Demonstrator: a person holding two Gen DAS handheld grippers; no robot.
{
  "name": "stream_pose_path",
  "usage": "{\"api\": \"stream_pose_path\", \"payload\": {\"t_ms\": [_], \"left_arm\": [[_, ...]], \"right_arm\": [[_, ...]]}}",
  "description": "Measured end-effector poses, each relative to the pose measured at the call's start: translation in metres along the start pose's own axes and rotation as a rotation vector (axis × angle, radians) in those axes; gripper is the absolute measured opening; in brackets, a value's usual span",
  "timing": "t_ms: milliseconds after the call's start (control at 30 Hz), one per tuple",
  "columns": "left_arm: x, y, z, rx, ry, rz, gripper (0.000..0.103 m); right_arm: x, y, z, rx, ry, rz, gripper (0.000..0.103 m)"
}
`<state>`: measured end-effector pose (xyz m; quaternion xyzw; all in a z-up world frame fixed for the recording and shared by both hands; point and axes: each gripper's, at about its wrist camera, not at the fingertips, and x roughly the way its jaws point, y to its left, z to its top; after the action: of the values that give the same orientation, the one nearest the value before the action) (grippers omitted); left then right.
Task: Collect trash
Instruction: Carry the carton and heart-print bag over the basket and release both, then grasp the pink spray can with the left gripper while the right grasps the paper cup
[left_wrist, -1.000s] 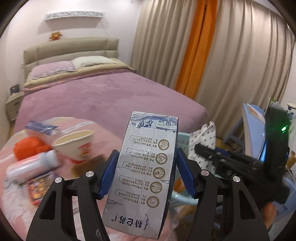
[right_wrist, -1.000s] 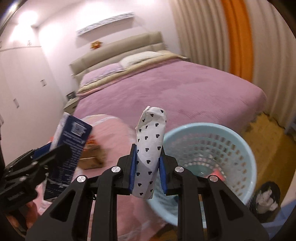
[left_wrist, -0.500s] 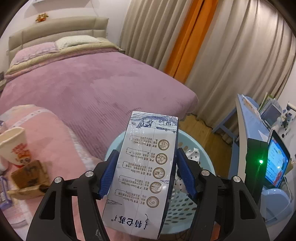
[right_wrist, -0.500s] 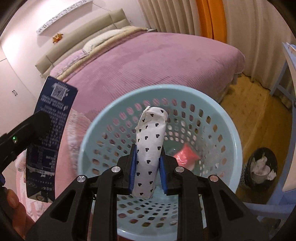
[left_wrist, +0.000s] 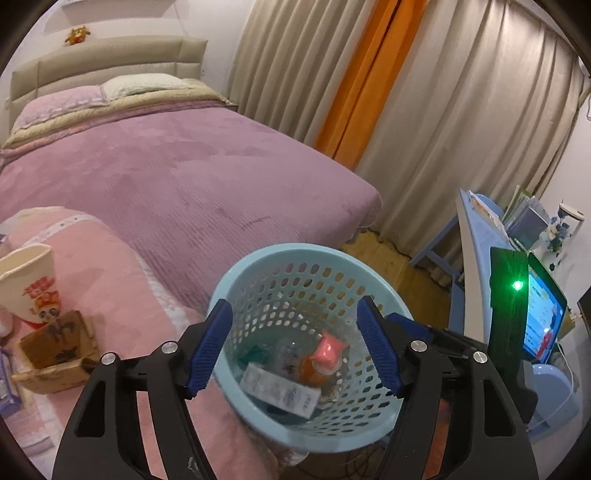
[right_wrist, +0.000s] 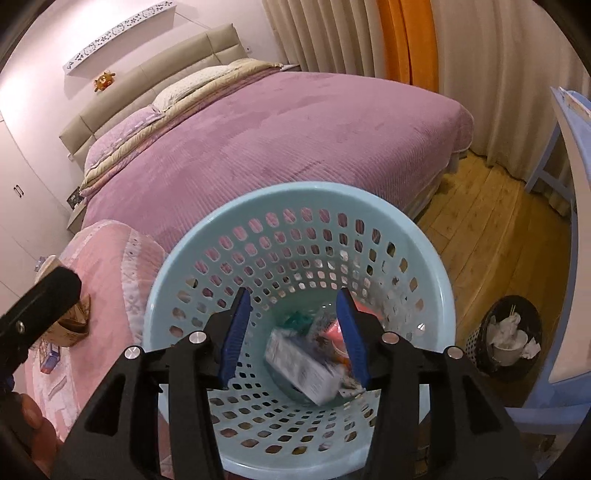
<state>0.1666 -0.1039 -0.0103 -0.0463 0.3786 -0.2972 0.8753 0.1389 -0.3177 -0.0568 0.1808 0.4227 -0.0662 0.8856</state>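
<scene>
A light blue perforated basket (left_wrist: 258, 258) (right_wrist: 207, 236) stands beside the pink-covered table. Both grippers hang over its mouth. My left gripper (left_wrist: 297, 349) is open and empty. My right gripper (right_wrist: 293, 334) is open and empty. The milk carton (left_wrist: 280, 393) (right_wrist: 303, 363) lies at the basket's bottom among a pink wrapper (left_wrist: 327, 350), a green scrap and other trash. The heart-print paper roll is not clearly distinguishable inside.
A paper cup (left_wrist: 29, 284) and a brown cardboard box (left_wrist: 55, 347) sit on the pink cloth at the left. A purple bed (left_wrist: 166, 177) lies behind. A blue desk with a screen (left_wrist: 543, 314) is at the right. A black bin (right_wrist: 509, 338) stands on the wood floor.
Both grippers opened over the basket. The milk carton left my left gripper and the heart-print roll left my right gripper; the carton now lies in the basket.
</scene>
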Motion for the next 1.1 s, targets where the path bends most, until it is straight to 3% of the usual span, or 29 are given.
{"api": "stream_pose_path", "payload": {"t_ms": [233,500,767,1000,1100], "left_arm": [[-0.049,0.023,-0.004,-0.029,-0.077,0.015,0.068],[-0.114,0.068,-0.009,-0.058,-0.157,0.101,0.068],[-0.177,0.161,-0.025,-0.177,-0.197,0.309,0.068],[-0.193,0.245,-0.035,-0.307,-0.154,0.398,0.069],[-0.189,0.267,-0.033,-0.332,-0.133,0.393,0.069]], "right_arm": [[-0.018,0.031,0.004,-0.061,-0.029,0.064,0.045],[-0.034,0.109,-0.003,-0.239,-0.077,0.186,0.045],[-0.025,0.185,-0.013,-0.409,-0.090,0.280,0.045],[0.005,0.238,-0.008,-0.482,-0.062,0.352,0.046],[0.019,0.255,-0.002,-0.503,-0.053,0.367,0.066]]}}
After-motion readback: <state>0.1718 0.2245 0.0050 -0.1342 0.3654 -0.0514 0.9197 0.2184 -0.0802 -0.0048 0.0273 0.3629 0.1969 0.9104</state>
